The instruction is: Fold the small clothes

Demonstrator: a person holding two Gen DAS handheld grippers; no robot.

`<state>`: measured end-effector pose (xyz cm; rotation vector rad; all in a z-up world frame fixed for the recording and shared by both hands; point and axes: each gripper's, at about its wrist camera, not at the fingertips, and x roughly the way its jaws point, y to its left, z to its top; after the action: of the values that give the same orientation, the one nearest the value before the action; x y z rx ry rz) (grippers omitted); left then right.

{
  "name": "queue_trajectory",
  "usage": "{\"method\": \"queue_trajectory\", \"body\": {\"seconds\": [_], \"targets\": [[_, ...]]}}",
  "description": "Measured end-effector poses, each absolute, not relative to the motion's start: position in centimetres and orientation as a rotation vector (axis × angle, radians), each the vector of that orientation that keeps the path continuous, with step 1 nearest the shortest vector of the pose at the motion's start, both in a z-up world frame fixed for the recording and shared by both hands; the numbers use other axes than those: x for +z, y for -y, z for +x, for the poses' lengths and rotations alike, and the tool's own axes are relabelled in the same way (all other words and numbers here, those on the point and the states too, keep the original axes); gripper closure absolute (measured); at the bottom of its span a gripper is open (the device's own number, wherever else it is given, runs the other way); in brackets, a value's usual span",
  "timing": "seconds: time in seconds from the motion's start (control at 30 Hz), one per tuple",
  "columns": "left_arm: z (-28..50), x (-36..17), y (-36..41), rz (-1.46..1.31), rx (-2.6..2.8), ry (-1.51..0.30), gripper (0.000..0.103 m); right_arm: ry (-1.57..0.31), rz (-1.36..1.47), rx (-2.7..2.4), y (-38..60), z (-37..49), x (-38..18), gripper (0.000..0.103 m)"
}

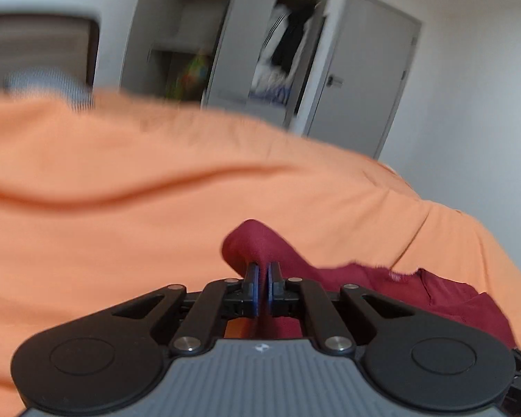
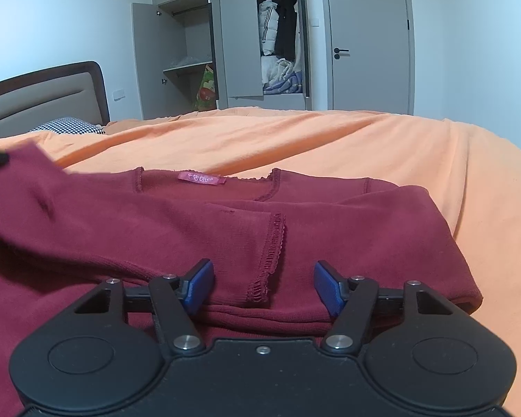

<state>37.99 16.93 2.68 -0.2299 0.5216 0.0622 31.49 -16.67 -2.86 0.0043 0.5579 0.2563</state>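
A dark red long-sleeved top (image 2: 198, 215) lies on an orange bed cover (image 2: 364, 146), pink neck label (image 2: 201, 179) facing up. One sleeve is folded across the body, its lace cuff (image 2: 271, 257) near the front. My right gripper (image 2: 264, 286) stands open just above the top's near edge, holding nothing. My left gripper (image 1: 263, 271) is shut on a raised bunch of the red top (image 1: 257, 243); that lifted part shows at the left of the right wrist view. The left wrist view is blurred.
The orange bed cover (image 1: 156, 187) fills most of the left wrist view. Behind the bed stand a grey wardrobe (image 2: 225, 41) with open doors and hanging clothes, and a closed grey door (image 2: 368, 41). A headboard (image 2: 45, 93) and patterned pillow (image 2: 66, 125) are at the left.
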Motion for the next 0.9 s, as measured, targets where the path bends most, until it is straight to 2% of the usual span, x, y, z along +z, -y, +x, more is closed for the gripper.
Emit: {"method": "queue_trajectory", "body": {"seconds": [0.1,0.2,0.3,0.37,0.43,0.47,0.5,0.57,0.63,0.67,0.7,0.73,0.8,0.9], "targets": [[38.6,3.2,-16.2,-0.184,0.111,-0.561,0.099,-0.558,0.006,0.257,16.7,31.4,-2.9,0.036],[39.9,1.2,-17.1,-0.225,0.130,-0.628,0.098,-0.559,0.007,0.257,16.7,31.5,-2.9,0.036],[39.8,-0.6,-18.3,-0.287,0.102,-0.669,0.093,-0.559,0.010,0.258,16.7,31.5,-2.9,0.036],[39.2,-0.8,-18.3,-0.280,0.106,-0.678,0.076,-0.559,0.012,0.258,16.8,31.5,-3.0,0.036],[38.0,-0.8,-18.2,-0.259,0.104,-0.669,0.027,-0.557,0.013,0.257,16.8,31.6,-3.0,0.036],[37.3,-0.7,-18.1,-0.242,0.110,-0.654,0.021,-0.555,0.013,0.257,16.8,31.5,-3.0,0.036],[36.6,-0.8,-17.9,-0.223,0.114,-0.650,0.019,-0.554,0.013,0.256,16.8,31.5,-3.0,0.036],[35.4,-1.1,-17.7,-0.194,0.111,-0.671,0.024,-0.551,0.012,0.253,16.8,31.4,-3.1,0.035],[34.5,-2.0,-17.6,-0.197,0.108,-0.700,0.044,-0.550,0.009,0.250,16.7,31.4,-3.2,0.034],[34.3,-2.5,-17.6,-0.210,0.109,-0.719,0.047,-0.550,0.008,0.249,16.6,31.4,-3.2,0.034],[34.1,-3.0,-17.8,-0.231,0.109,-0.734,0.057,-0.549,0.007,0.248,16.6,31.4,-3.2,0.034],[34.2,-3.4,-18.0,-0.260,0.103,-0.746,0.073,-0.549,0.006,0.246,16.6,31.4,-3.2,0.033],[34.2,-4.0,-18.2,-0.319,0.057,-0.741,0.091,-0.549,0.005,0.242,16.5,31.3,-3.2,0.032],[34.4,-3.8,-17.4,-0.303,0.065,-0.748,0.097,-0.557,0.013,0.244,16.7,31.5,-3.1,0.032]]}}
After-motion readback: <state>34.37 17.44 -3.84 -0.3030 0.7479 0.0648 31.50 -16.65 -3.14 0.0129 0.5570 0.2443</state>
